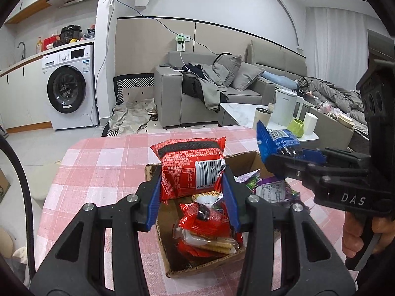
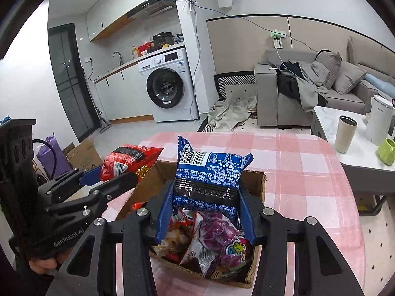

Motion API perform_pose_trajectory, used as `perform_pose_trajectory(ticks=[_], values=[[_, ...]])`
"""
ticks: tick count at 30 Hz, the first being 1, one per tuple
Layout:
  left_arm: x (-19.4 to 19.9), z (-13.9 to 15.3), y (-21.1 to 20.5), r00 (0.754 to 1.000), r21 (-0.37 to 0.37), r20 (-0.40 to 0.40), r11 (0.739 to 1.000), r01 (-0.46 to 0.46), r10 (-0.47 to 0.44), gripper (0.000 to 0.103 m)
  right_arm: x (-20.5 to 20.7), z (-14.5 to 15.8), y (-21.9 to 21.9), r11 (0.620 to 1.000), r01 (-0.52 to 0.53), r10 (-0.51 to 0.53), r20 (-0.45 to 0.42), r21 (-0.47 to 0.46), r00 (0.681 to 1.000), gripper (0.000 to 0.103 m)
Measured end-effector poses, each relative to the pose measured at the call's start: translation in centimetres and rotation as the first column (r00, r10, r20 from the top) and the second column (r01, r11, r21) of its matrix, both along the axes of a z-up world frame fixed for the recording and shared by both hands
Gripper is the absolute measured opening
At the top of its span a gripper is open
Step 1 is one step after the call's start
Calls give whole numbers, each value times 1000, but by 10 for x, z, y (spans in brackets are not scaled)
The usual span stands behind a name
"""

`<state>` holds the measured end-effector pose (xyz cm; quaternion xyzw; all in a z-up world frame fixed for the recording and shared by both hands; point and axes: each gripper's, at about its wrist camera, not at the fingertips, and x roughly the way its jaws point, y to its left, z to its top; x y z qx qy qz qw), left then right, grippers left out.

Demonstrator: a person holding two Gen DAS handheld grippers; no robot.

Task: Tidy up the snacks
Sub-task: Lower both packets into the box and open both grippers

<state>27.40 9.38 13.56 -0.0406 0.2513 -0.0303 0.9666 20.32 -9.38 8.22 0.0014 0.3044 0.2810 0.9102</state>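
Observation:
My left gripper (image 1: 192,187) is shut on a red snack packet (image 1: 191,165) and holds it above an open cardboard box (image 1: 197,267) of mixed snacks on the pink checked table (image 1: 98,167). My right gripper (image 2: 206,204) is shut on a blue snack packet (image 2: 209,175) over the same cardboard box (image 2: 258,192). In the left wrist view the right gripper (image 1: 276,157) reaches in from the right with the blue packet (image 1: 276,140). The right wrist view shows the left gripper (image 2: 111,175) at the left with the red packet (image 2: 128,160). A purple packet (image 2: 222,241) lies in the box.
A white side table (image 2: 328,123) with a kettle (image 2: 380,120), a tumbler (image 2: 346,133) and a green mug (image 2: 386,150) stands right of the pink table. A grey sofa (image 1: 222,91) and a washing machine (image 1: 71,86) are beyond. A person's hand (image 1: 358,231) grips the right handle.

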Motion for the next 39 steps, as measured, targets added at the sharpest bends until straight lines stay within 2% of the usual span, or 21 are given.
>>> perform_pose_trajectory(ticks=[19,34,39], values=[[50,-46,-7,999,30,-40,999,-27,28,42,34,-24,4,1000,29,-29,-43,2,999,48],[63,-71,-2,997,40,-68,999,-35,38,42,46,-37,10,1000,17,-18,-64,-23,998,48],[61,-73,-1,997,47,-69,999,-26,29,42,43,-33,9,1000,-2,2,-41,-9,999,55]])
